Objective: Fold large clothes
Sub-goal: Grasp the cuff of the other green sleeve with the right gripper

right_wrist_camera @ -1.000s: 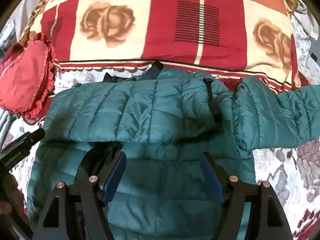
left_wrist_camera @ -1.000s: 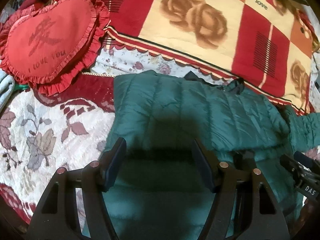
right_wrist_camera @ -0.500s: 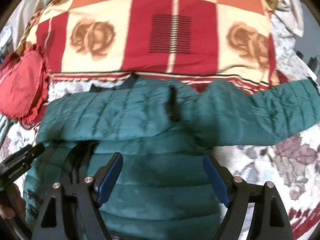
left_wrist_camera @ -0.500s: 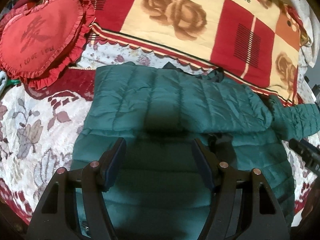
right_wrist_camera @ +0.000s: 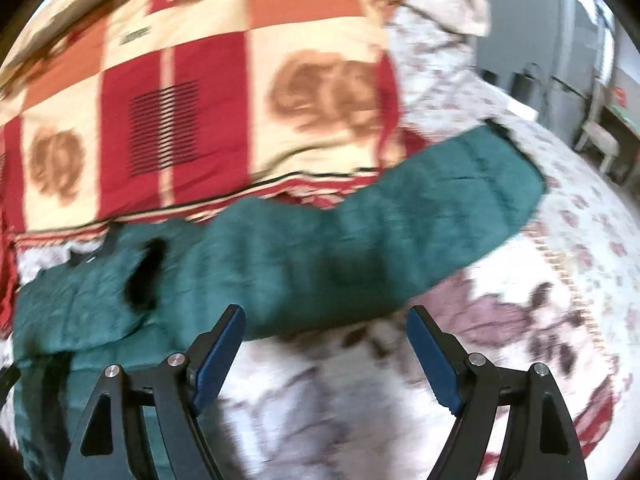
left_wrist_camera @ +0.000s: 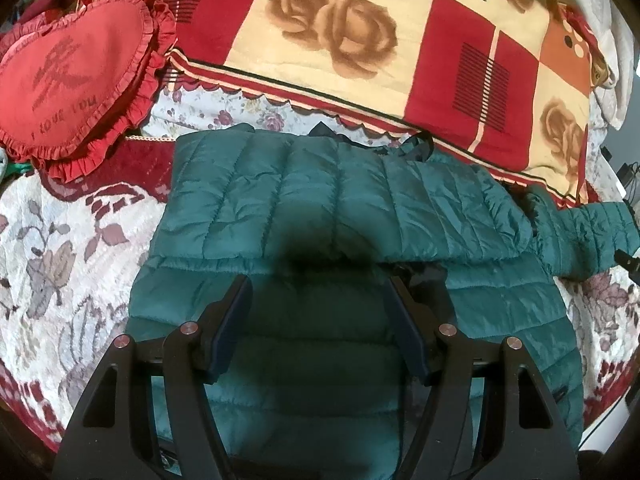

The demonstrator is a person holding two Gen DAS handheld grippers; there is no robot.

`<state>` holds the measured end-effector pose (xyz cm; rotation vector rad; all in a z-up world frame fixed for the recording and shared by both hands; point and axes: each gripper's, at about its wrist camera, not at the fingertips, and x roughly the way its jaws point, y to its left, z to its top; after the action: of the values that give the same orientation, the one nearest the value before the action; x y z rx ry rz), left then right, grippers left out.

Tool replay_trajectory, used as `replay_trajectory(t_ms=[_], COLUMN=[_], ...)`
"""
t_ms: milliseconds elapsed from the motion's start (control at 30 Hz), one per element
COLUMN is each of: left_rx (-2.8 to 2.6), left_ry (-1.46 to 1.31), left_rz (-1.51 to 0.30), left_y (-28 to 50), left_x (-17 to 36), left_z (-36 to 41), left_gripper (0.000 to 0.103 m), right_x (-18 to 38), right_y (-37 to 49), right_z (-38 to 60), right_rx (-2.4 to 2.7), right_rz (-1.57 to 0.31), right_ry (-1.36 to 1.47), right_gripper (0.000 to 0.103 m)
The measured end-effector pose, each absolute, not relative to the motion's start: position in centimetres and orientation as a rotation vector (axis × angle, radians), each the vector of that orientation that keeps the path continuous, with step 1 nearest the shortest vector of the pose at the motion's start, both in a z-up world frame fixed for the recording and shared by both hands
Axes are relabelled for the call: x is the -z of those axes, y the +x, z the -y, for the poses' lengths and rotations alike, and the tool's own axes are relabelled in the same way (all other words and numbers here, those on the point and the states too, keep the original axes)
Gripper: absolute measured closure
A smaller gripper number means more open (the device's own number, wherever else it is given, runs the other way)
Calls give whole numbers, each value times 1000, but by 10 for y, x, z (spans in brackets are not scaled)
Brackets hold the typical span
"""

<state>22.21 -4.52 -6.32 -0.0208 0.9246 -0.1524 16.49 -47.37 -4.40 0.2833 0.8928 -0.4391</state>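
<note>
A dark green quilted puffer jacket [left_wrist_camera: 328, 208] lies flat on the bed, its left sleeve folded across the chest. Its right sleeve [right_wrist_camera: 380, 240] stretches out sideways over the floral bedspread. My left gripper [left_wrist_camera: 318, 284] hovers over the jacket's lower body, jaws open with nothing between them. In the blurred right wrist view, my right gripper [right_wrist_camera: 324, 316] hangs open just below the outstretched sleeve, over bare bedspread, gripping nothing.
A red and cream rose-patterned blanket [left_wrist_camera: 360, 32] lies folded behind the jacket. A red heart-shaped cushion [left_wrist_camera: 72, 80] sits at the back left. The floral bedspread [left_wrist_camera: 52, 248] surrounds the jacket. Grey furniture and a stool [right_wrist_camera: 600, 140] stand beyond the bed's right edge.
My right gripper swept right, from above the jacket's body to below the outstretched sleeve, and its jaws widened slightly. The left gripper shifted a little over the jacket and stayed open.
</note>
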Motion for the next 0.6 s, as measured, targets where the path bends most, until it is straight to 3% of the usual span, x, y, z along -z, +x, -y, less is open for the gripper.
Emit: replay_trajectory(t_ms=[233, 600], left_rx=[165, 173], left_ry=[-29, -30], left_rz=[-931, -953], left_y=[220, 219], left_x=[65, 70], left_z=[48, 50], left_gripper=[35, 35], right_x=[44, 50], right_y=[150, 145], right_z=[520, 559], right_rx=[556, 625], right_rz=[-873, -869], right_ry=[300, 322], right_gripper=[17, 17])
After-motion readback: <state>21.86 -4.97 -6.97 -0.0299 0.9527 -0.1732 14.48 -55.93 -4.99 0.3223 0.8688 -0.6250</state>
